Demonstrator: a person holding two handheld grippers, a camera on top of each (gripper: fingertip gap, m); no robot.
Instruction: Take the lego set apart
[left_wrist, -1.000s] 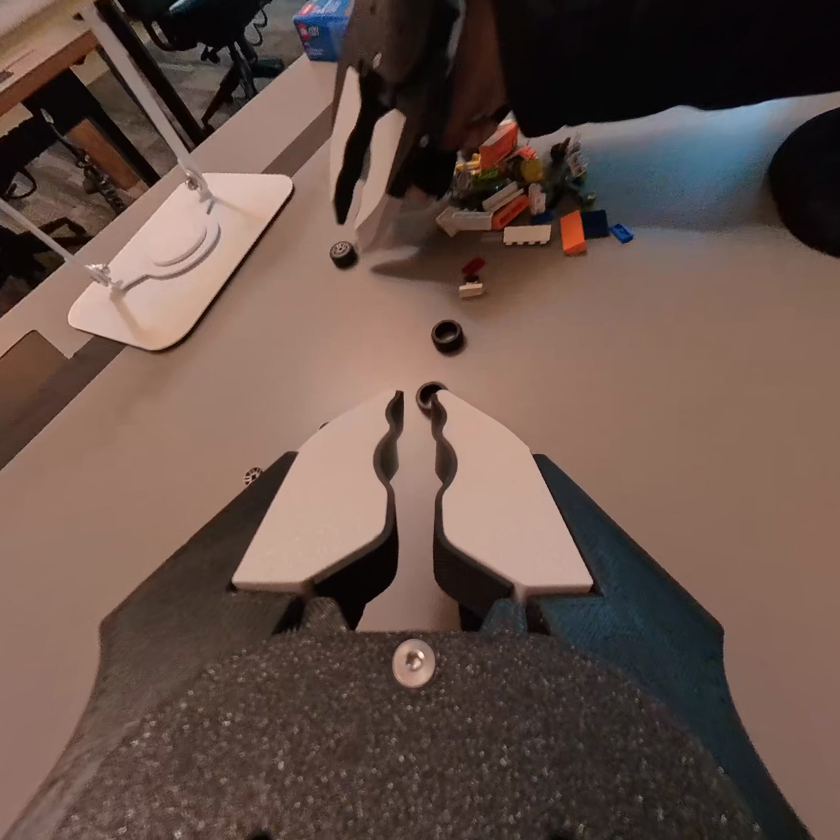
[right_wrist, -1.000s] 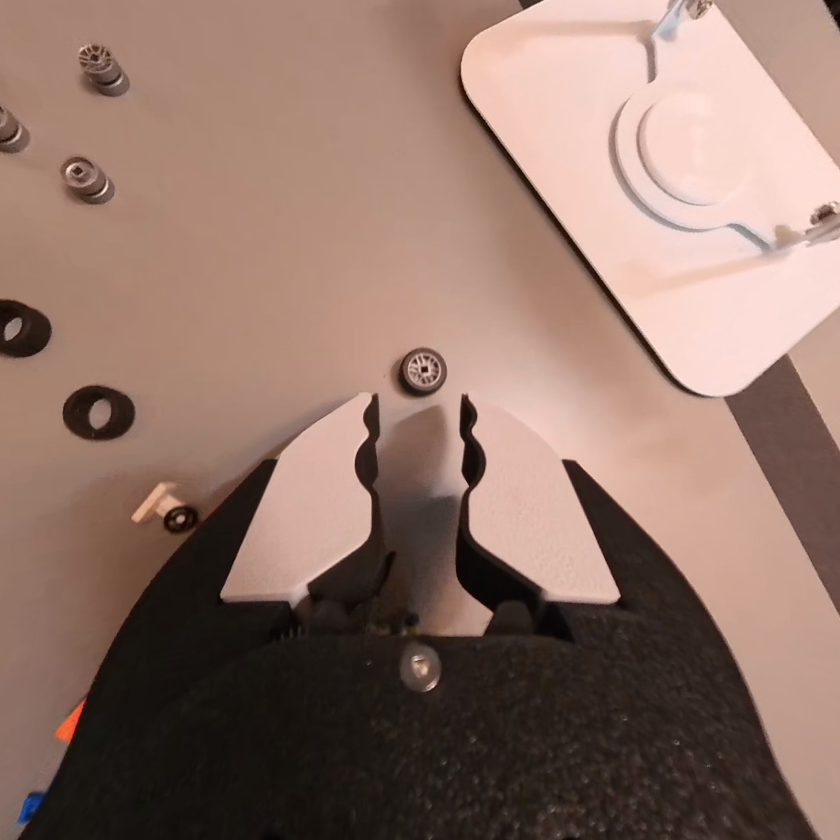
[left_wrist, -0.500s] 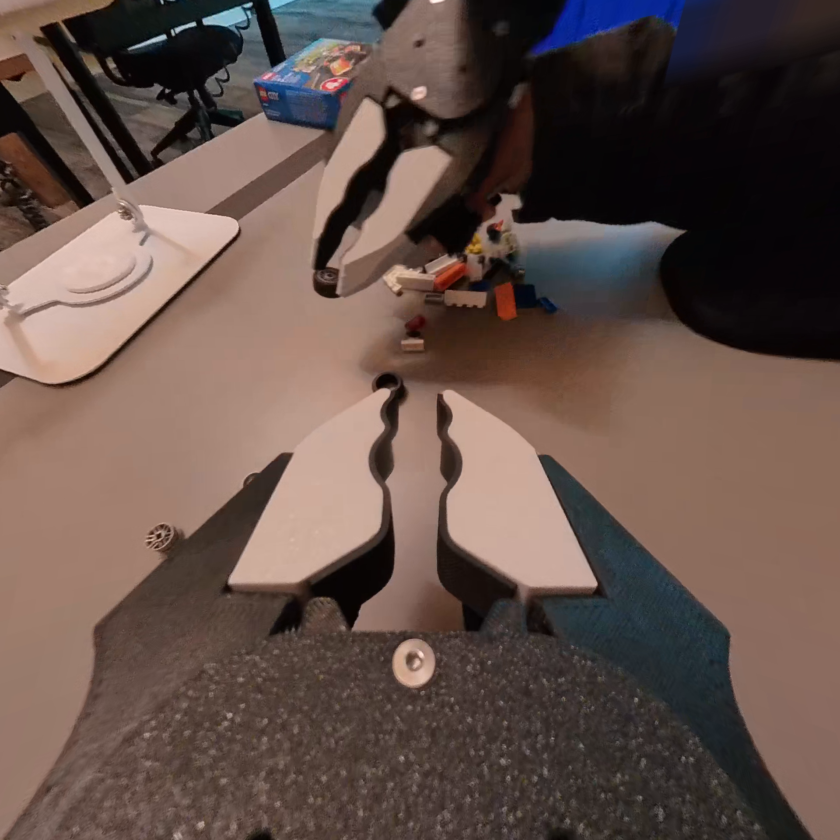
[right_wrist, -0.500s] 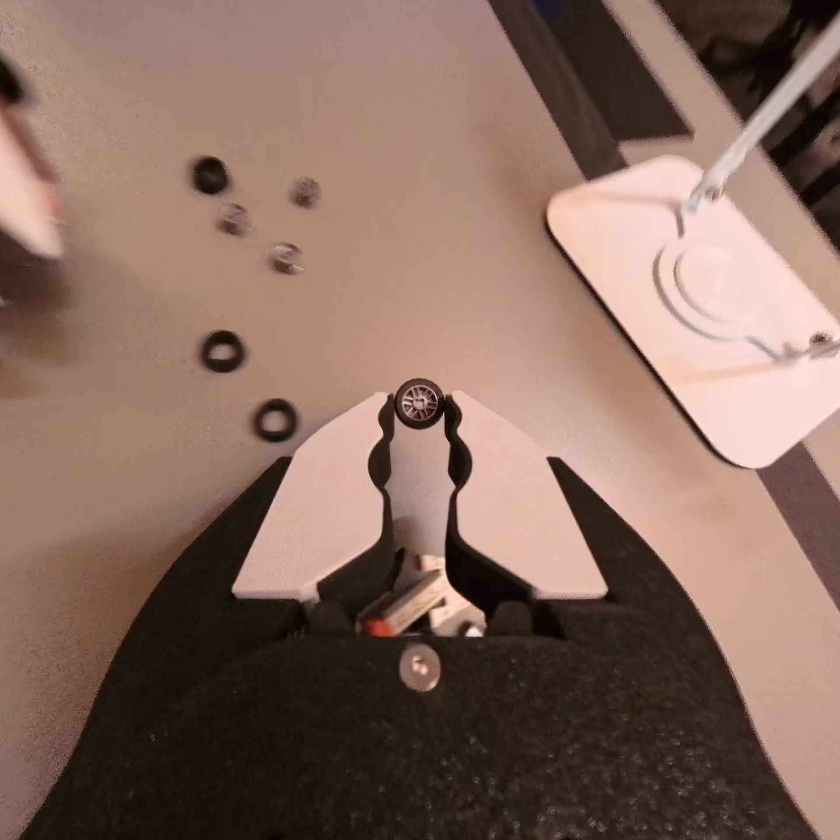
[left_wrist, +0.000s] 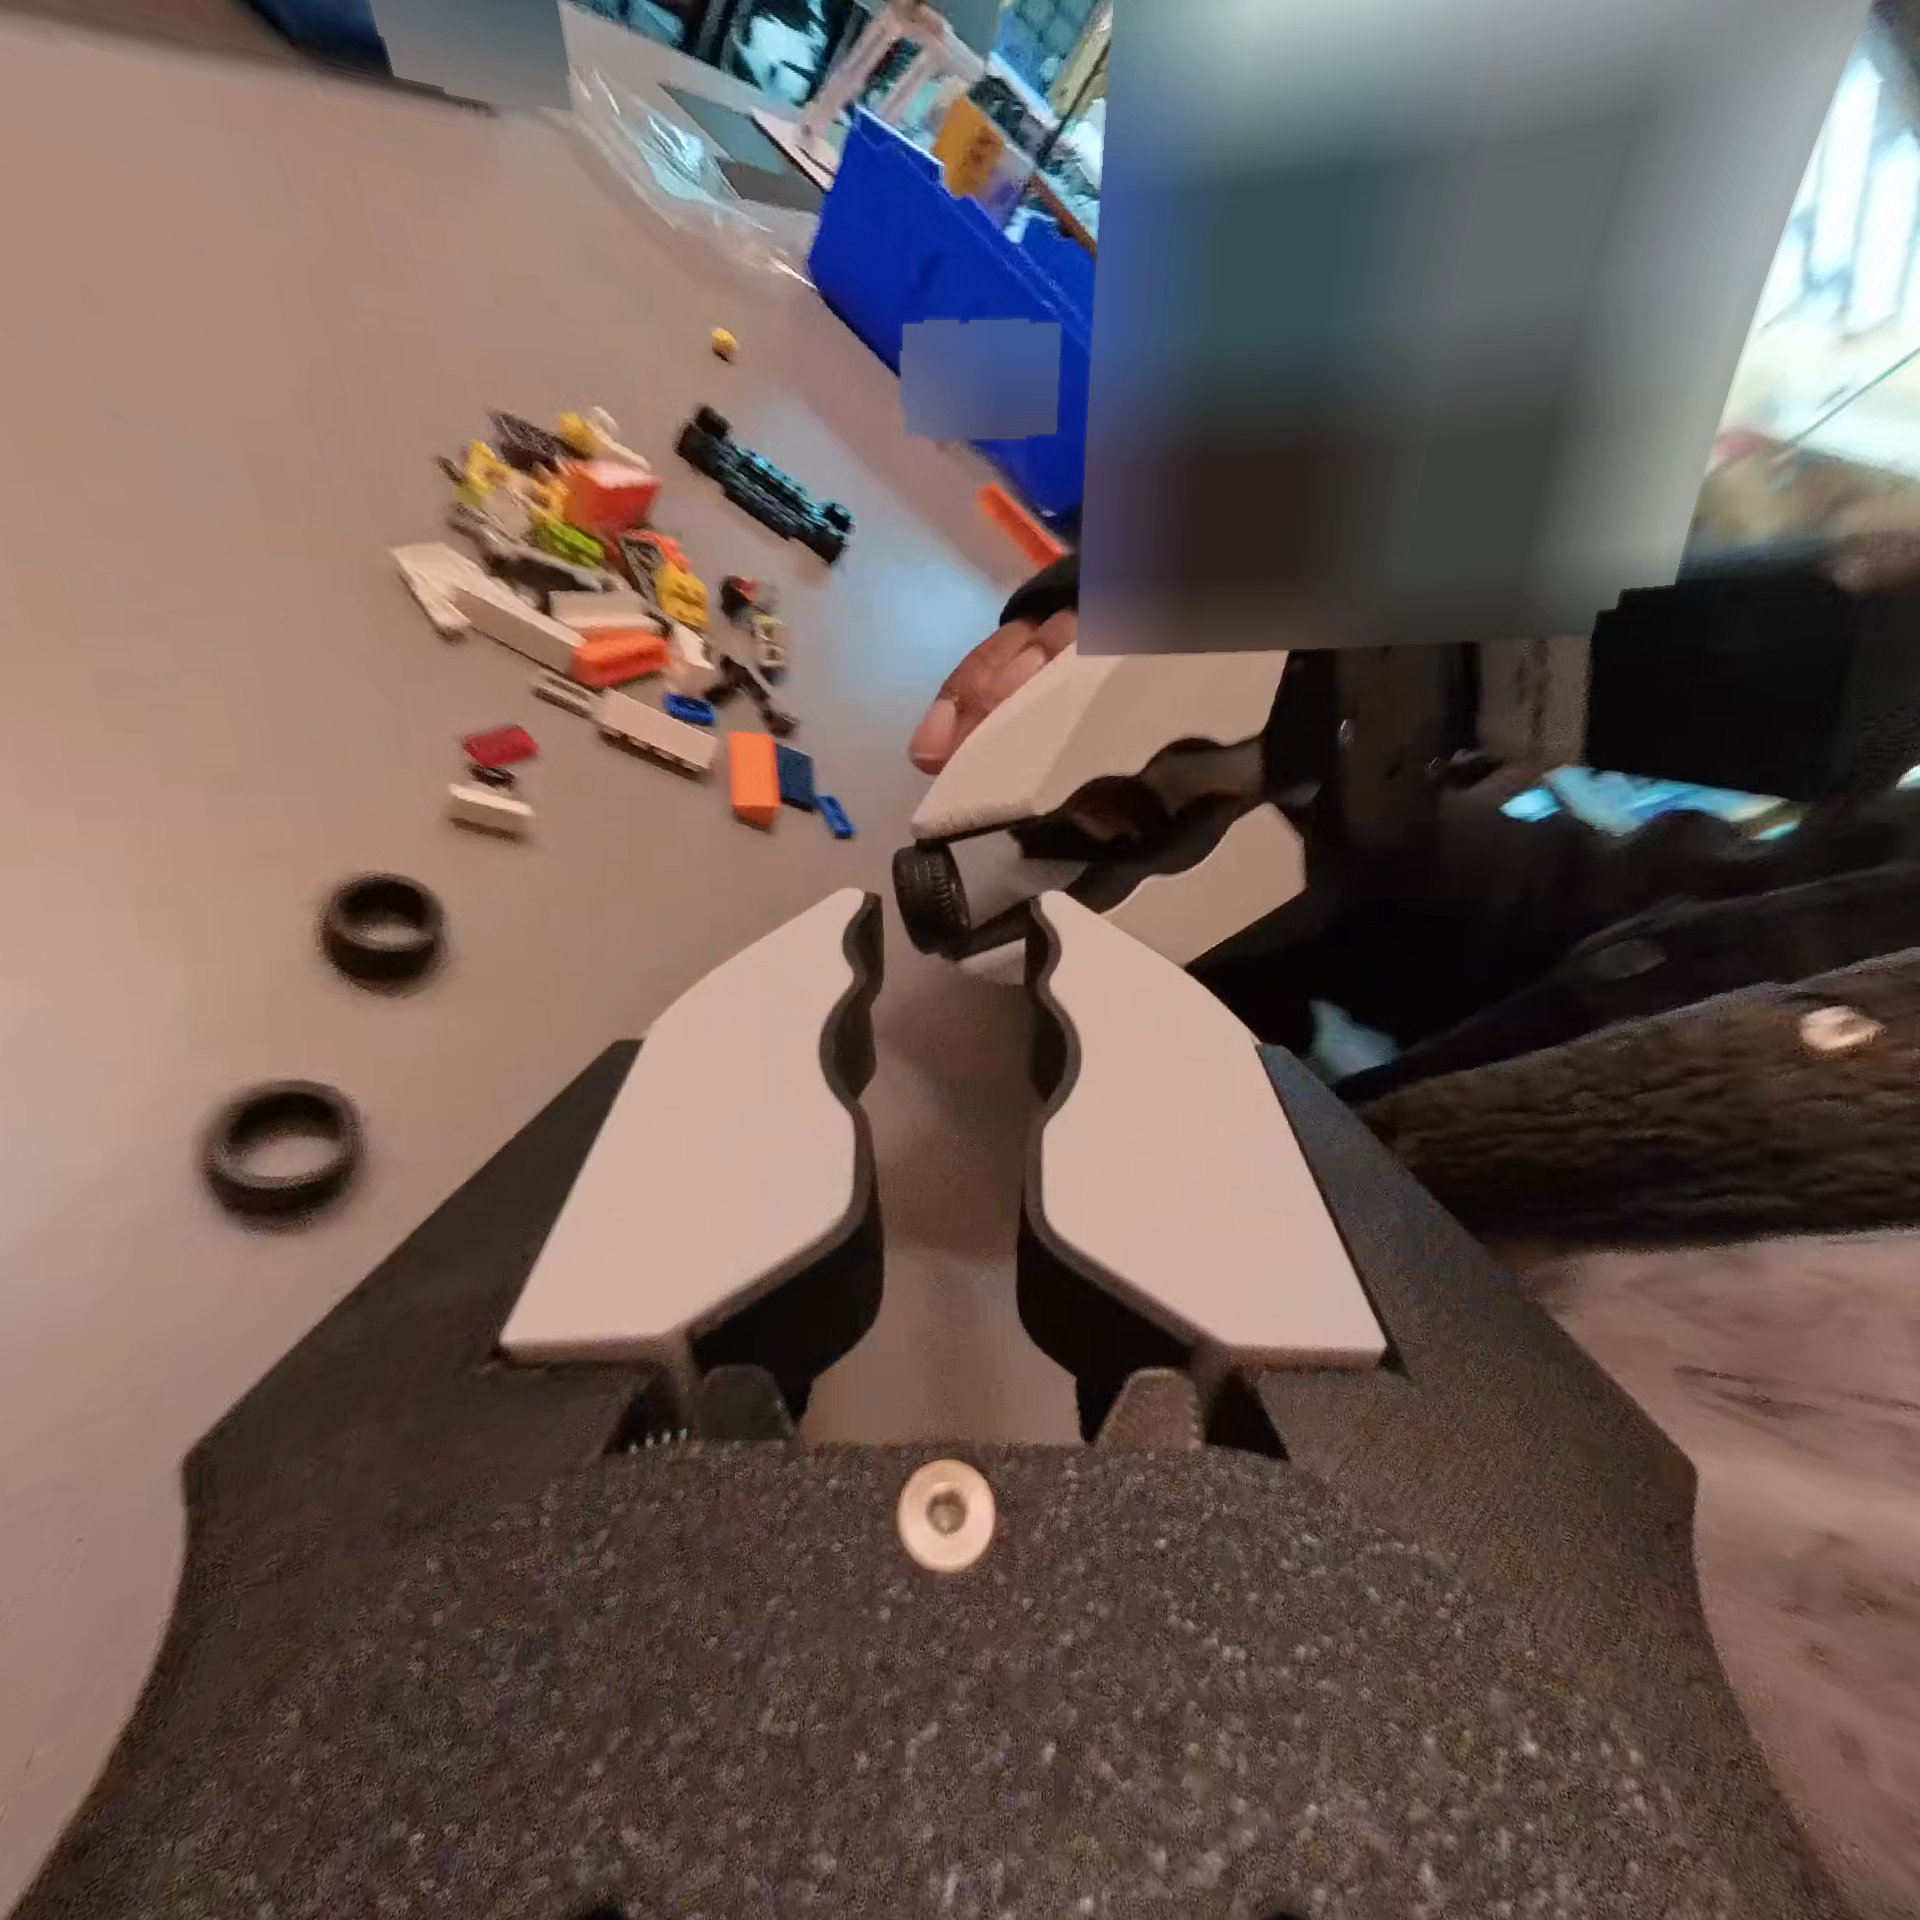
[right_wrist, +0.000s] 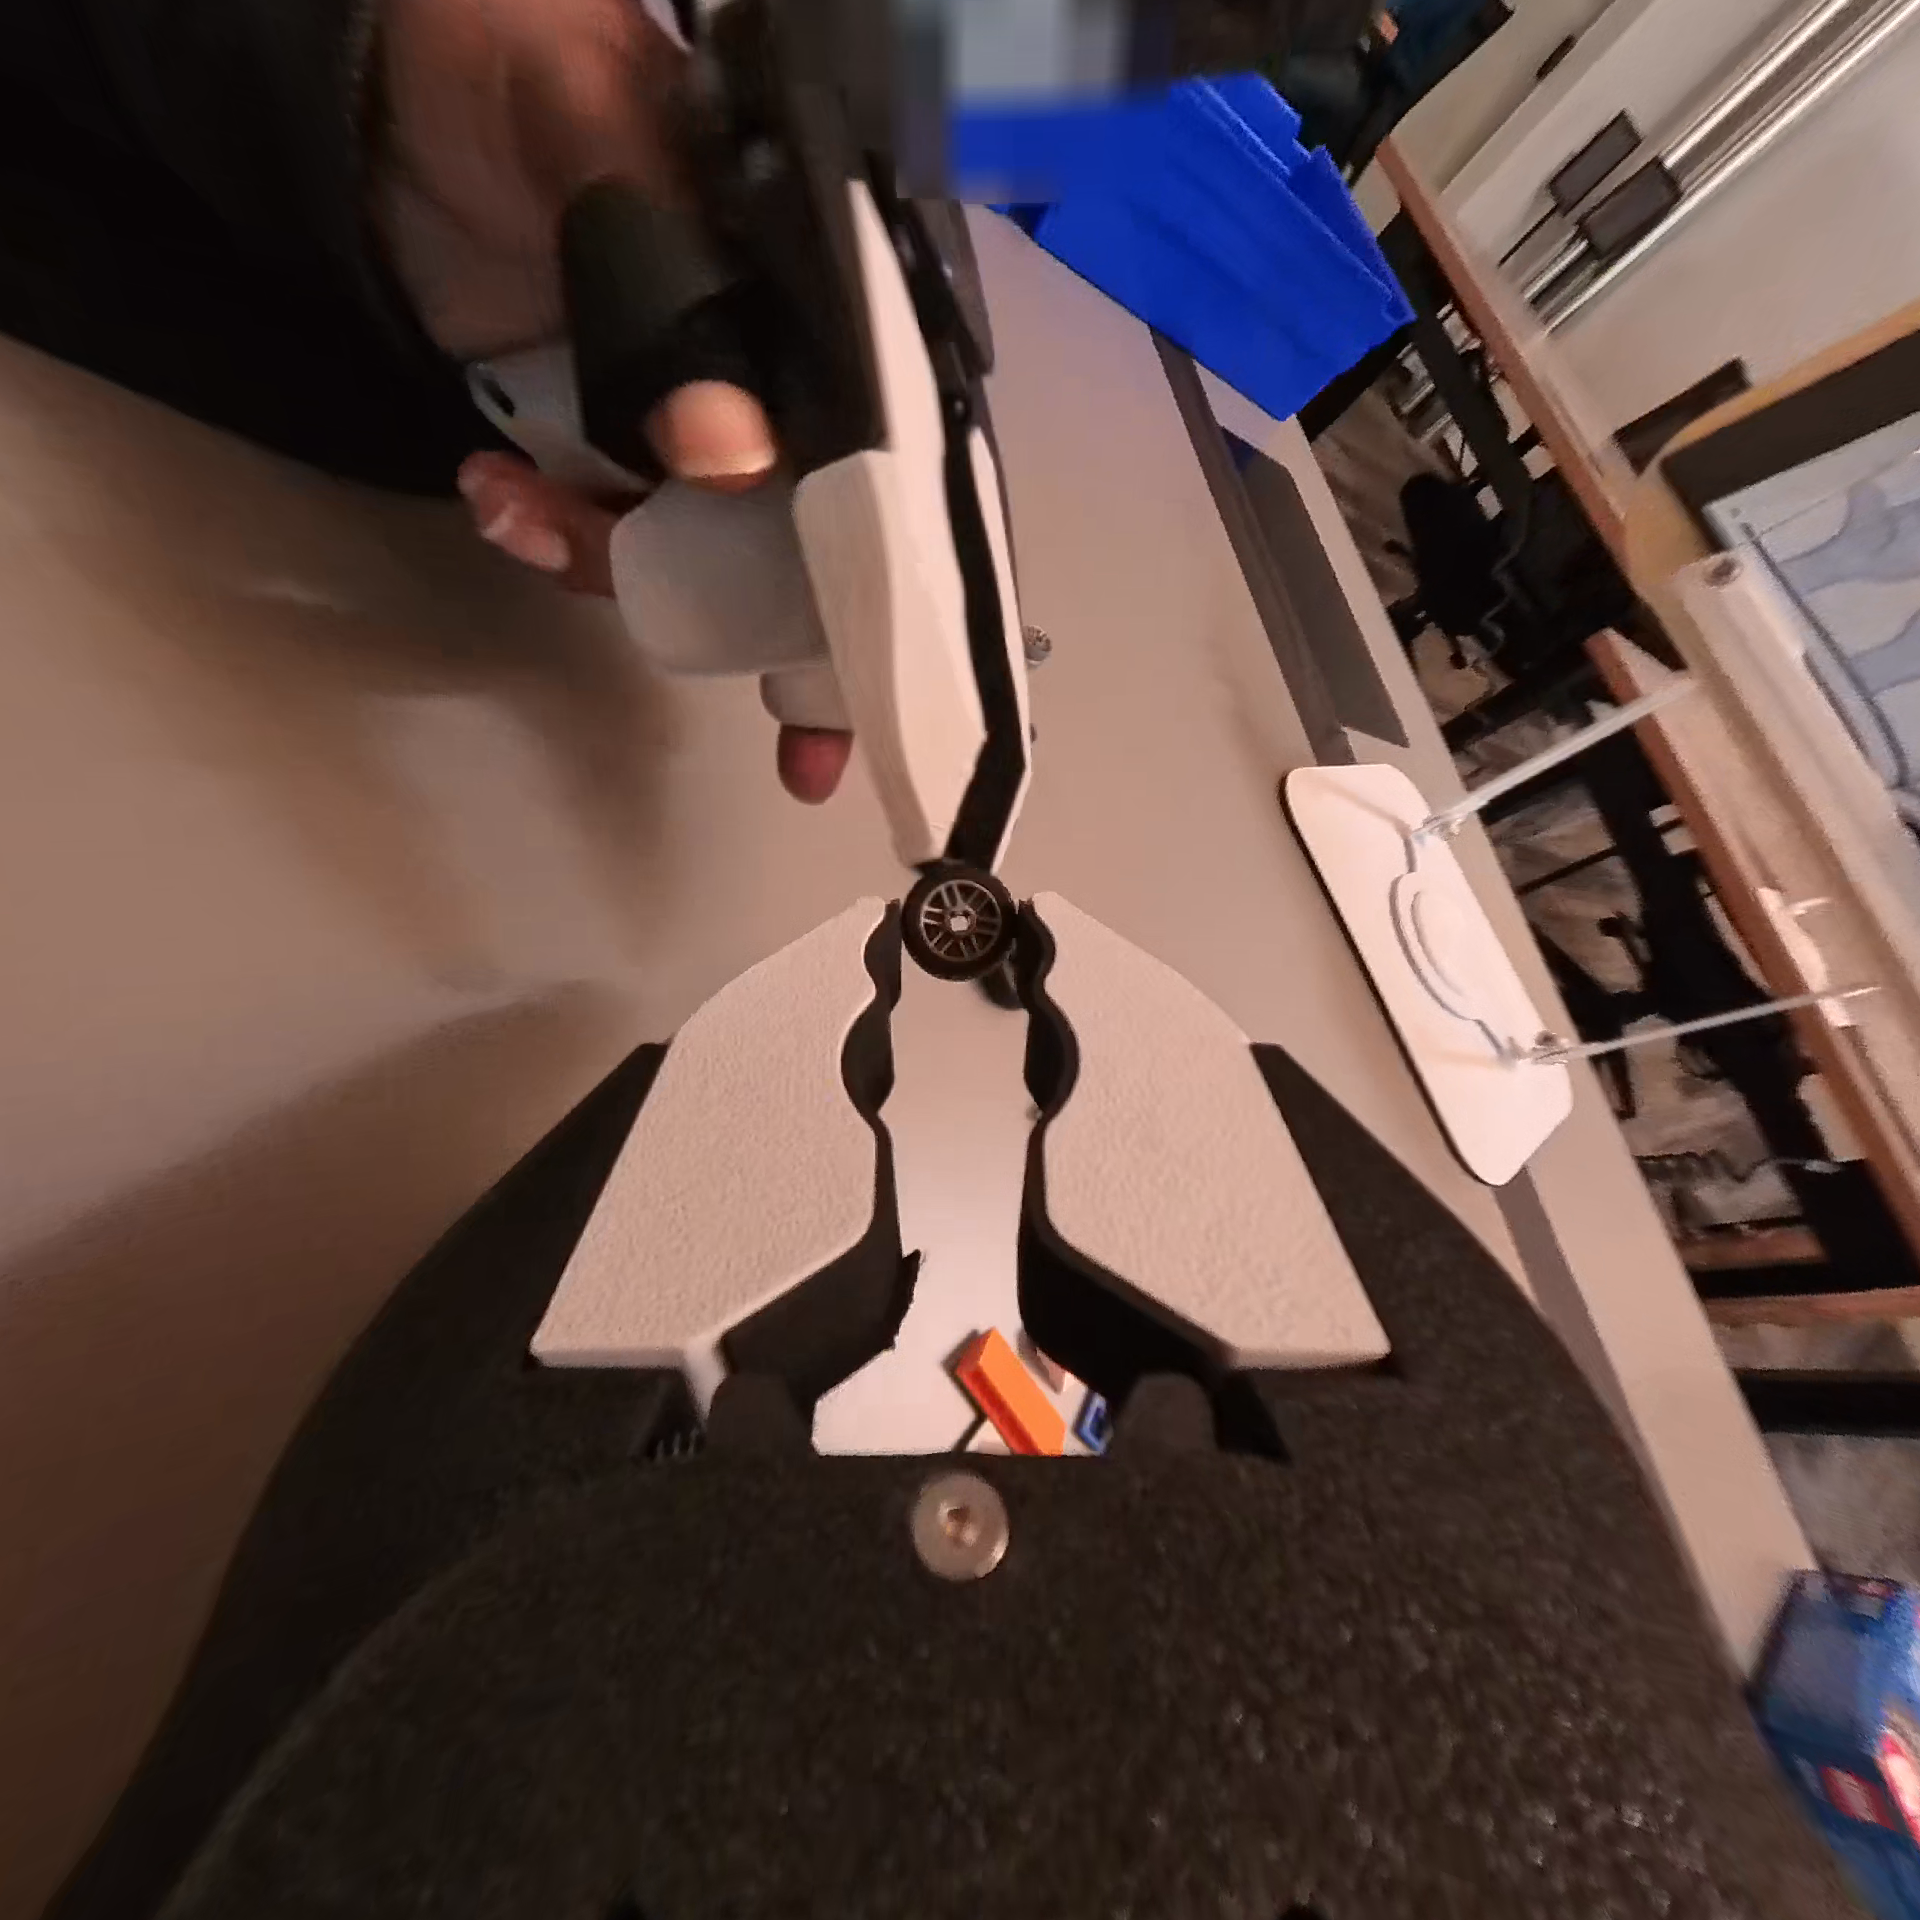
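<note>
Step in hand (my judgement): pulling the tyre off the rim of one wheel. To do it well, I needed my right jaws gripping firmly while my left jaws closed on the rubber alone, then a straight pull along the axle line, without twisting, so the tyre would not spring away.

1. Left gripper (left_wrist: 951, 920): jaws moderately apart, holding nothing. The wheel sat just ahead of the tips, level with the gap; I could not tell whether either tip touched it.
2. Right gripper (right_wrist: 954, 914): jaws narrowed onto the wheel (right_wrist: 954, 925), pinching it at the very tips, spoked face toward the camera. It was lifted clear of the table (left_wrist: 208, 416).
3. Orange brick (right_wrist: 1013, 1392): on the table under the base of my right jaws, a blue piece just beside it.
4. Two loose black tyres (left_wrist: 382, 930) (left_wrist: 281, 1143): to the left of my left jaws, apart from each other (already stripped, by the look).
5. Pile of bricks (left_wrist: 603, 603): ahead and left of my left jaws, in white, orange, yellow and blue.
6. Long black piece (left_wrist: 764, 483): just beyond the pile.
7. White base plate (right_wrist: 1423, 966): well to the right of my right jaws.
8. Blue bin (left_wrist: 935, 260): farthest, beyond the long black piece.
</note>
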